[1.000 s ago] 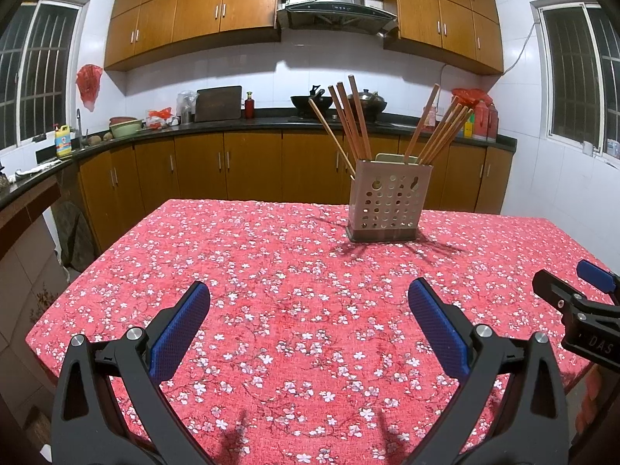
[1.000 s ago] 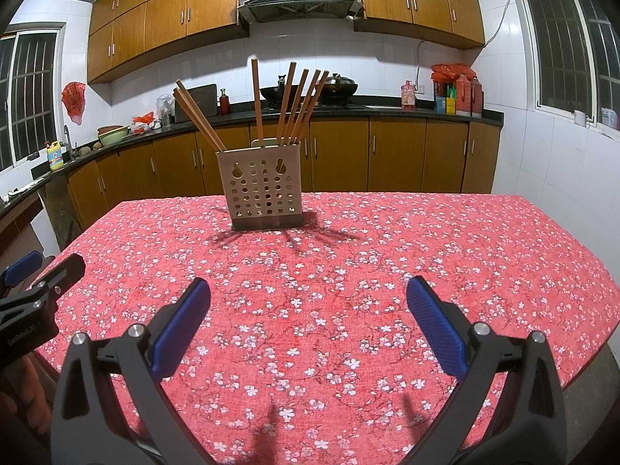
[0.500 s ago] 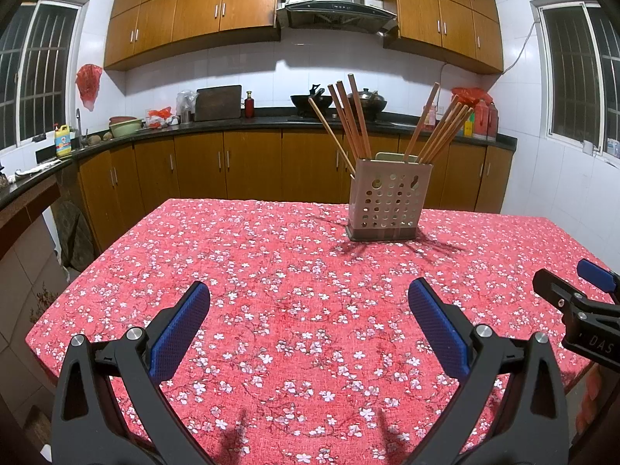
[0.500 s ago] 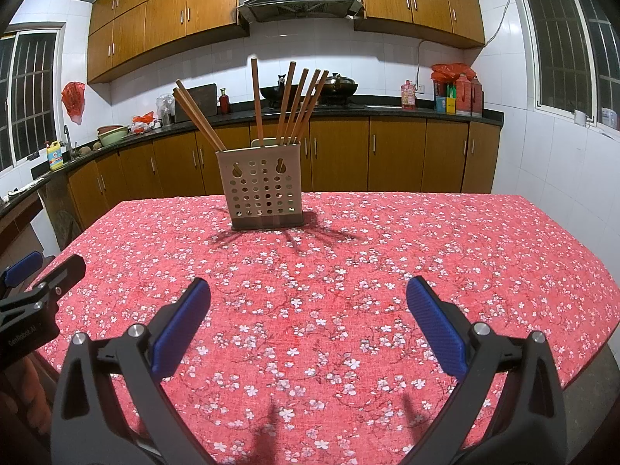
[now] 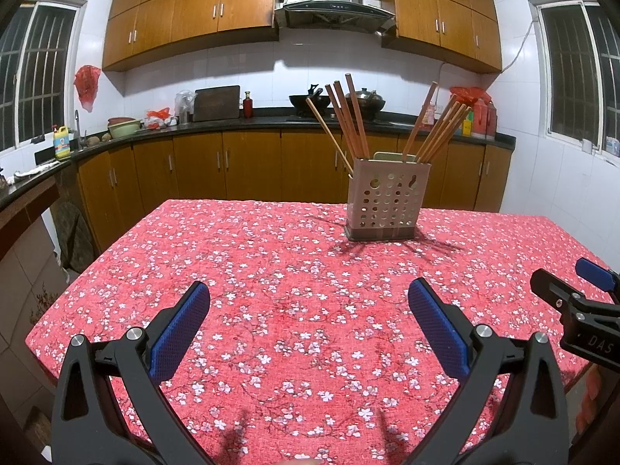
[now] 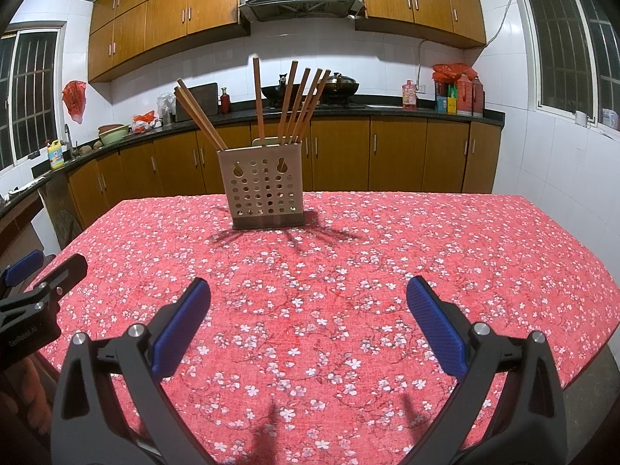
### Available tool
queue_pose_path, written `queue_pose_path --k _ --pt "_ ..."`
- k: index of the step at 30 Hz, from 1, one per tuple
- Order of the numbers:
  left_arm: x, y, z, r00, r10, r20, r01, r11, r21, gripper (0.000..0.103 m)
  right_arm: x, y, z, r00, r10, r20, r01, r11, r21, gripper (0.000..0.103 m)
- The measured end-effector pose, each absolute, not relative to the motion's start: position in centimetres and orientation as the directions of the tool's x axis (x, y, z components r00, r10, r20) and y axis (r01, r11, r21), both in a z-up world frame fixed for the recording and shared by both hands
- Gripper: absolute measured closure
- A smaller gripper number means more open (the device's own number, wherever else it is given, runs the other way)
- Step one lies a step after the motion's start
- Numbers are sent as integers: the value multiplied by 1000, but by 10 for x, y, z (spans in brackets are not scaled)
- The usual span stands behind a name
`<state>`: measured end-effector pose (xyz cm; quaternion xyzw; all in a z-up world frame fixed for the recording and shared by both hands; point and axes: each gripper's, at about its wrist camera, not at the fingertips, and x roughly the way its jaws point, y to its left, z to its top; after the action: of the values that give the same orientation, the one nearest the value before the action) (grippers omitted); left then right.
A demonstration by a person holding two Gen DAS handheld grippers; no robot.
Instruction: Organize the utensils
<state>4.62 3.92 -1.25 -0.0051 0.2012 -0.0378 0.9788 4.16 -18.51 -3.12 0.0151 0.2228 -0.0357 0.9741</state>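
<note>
Red floral cloth (image 5: 271,271) covers the table. The left gripper (image 5: 310,321) gapes wide, holding nothing; so does the right gripper (image 6: 308,310) beside it. The perforated holder (image 6: 265,193) stands far ahead of both, between them and about equally near. Its chopsticks (image 6: 294,104) stand upright, splayed in left and right clusters.

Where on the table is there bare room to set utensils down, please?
The red floral tablecloth is bare almost everywhere: the wide stretch between both open tongs and the perforated holder, plus both sides of the holder. Only the holder, with chopsticks fanning out of it, is crowded.
</note>
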Motion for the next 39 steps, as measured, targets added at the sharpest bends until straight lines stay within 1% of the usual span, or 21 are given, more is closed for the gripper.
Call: queue_pose_path --k 39 --pt "48 41 -14 913 -82 -399 80 997 -22 2 42 -186 -32 897 -61 -437 76 997 17 4"
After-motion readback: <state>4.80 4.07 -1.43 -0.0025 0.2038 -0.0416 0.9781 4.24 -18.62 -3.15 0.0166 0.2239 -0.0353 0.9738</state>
